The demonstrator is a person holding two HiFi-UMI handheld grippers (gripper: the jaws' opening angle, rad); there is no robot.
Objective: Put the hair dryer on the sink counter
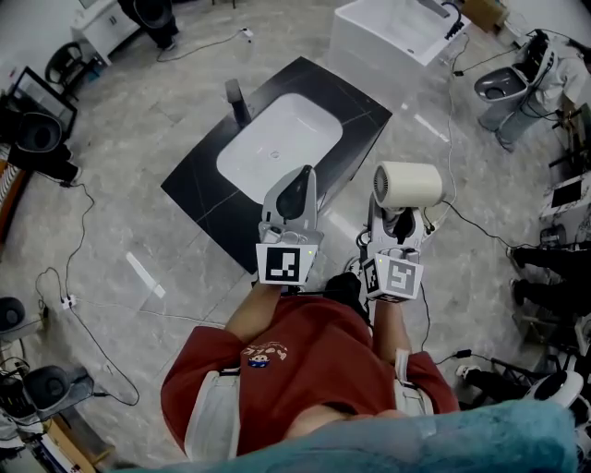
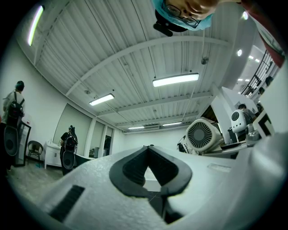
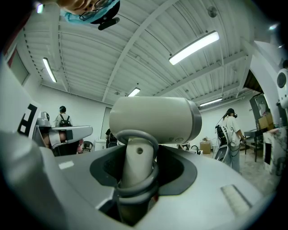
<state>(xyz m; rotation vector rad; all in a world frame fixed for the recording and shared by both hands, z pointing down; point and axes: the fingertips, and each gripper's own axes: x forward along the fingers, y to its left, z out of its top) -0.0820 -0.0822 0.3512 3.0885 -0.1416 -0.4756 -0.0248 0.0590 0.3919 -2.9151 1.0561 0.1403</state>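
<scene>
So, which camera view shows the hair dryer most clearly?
The right gripper view: the hair dryer fills the centre, its handle clamped in the right gripper. The head view shows it smaller, from above. The left gripper view shows just its grille end, at right.

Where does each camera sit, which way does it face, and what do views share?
Head view: on the person's head, facing steeply down at the sink counter; shows the red shirt, left gripper and right gripper.
Left gripper view: on the left gripper, aimed up at the ceiling; shows its shut, empty jaws and the person's head.
Right gripper view: on the right gripper, aimed up too; its jaws clamp the hair dryer handle.
Shared: all three show the hair dryer; both gripper views, the ceiling.
</scene>
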